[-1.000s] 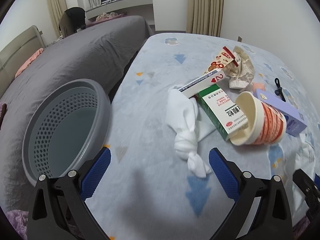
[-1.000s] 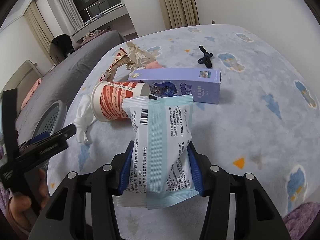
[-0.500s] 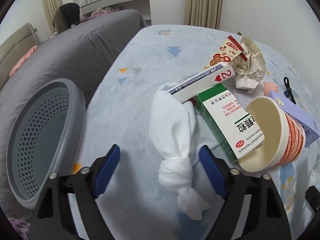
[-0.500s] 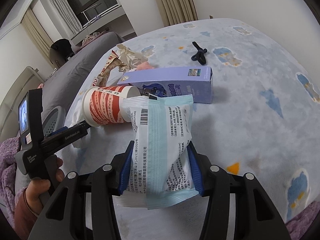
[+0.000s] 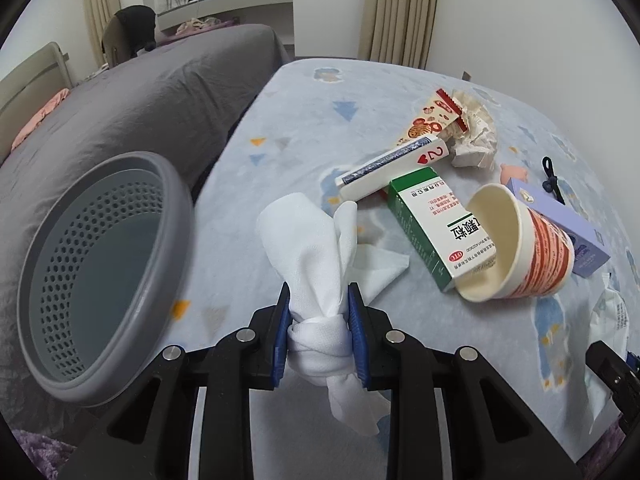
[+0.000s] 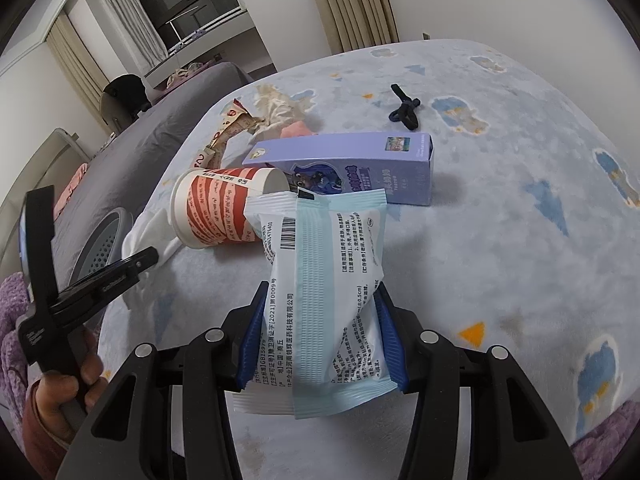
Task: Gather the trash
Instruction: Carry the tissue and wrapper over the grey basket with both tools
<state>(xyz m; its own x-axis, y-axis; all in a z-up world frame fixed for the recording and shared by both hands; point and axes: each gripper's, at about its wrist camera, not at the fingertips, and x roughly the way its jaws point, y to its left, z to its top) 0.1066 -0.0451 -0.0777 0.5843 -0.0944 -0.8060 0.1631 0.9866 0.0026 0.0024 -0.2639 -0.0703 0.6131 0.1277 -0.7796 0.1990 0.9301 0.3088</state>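
Note:
My left gripper [image 5: 319, 330] is shut on a knotted white tissue [image 5: 316, 252] at its knot, on the pale blue bed cover. A grey perforated basket [image 5: 96, 276] lies tilted to its left. My right gripper [image 6: 320, 340] is shut on a white and light blue plastic packet [image 6: 320, 280], held above the cover. A red and white paper cup [image 5: 520, 248] lies on its side beside a green and white box [image 5: 432, 224]. The left gripper's handle shows in the right wrist view [image 6: 100, 280].
A playing-card box [image 5: 396, 164], a snack wrapper [image 5: 434, 120] and crumpled paper [image 5: 476, 136] lie further back. A purple box [image 6: 352, 168] and a black hair tie [image 6: 406, 112] lie on the cover. A grey bed [image 5: 140, 92] stands to the left.
My left gripper moved forward over the white tissue and shut on its knot. My right gripper kept hold of the packet and shifted only slightly.

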